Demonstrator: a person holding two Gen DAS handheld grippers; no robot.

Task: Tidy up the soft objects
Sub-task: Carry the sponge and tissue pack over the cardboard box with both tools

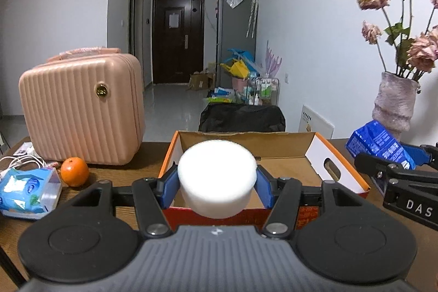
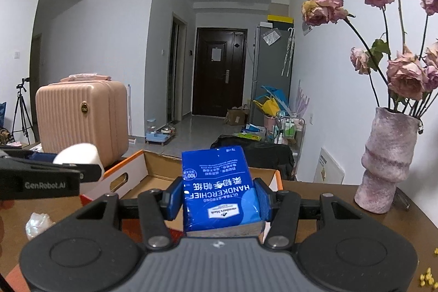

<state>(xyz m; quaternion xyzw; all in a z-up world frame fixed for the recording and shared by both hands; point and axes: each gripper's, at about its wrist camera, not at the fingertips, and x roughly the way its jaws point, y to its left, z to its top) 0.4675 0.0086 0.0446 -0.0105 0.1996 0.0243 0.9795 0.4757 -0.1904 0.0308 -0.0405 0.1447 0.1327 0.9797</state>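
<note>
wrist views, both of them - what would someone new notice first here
Each gripper grips something over the open cardboard box: the left gripper is shut on a white foam cylinder, the right gripper on a blue handkerchief pack. Next come the pink ribbed case standing at the table's left with an orange in front of it, and the vase of dried pink roses at the right.

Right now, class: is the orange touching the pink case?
Apart. The left wrist view shows bare table between the orange and the pink case.
</note>
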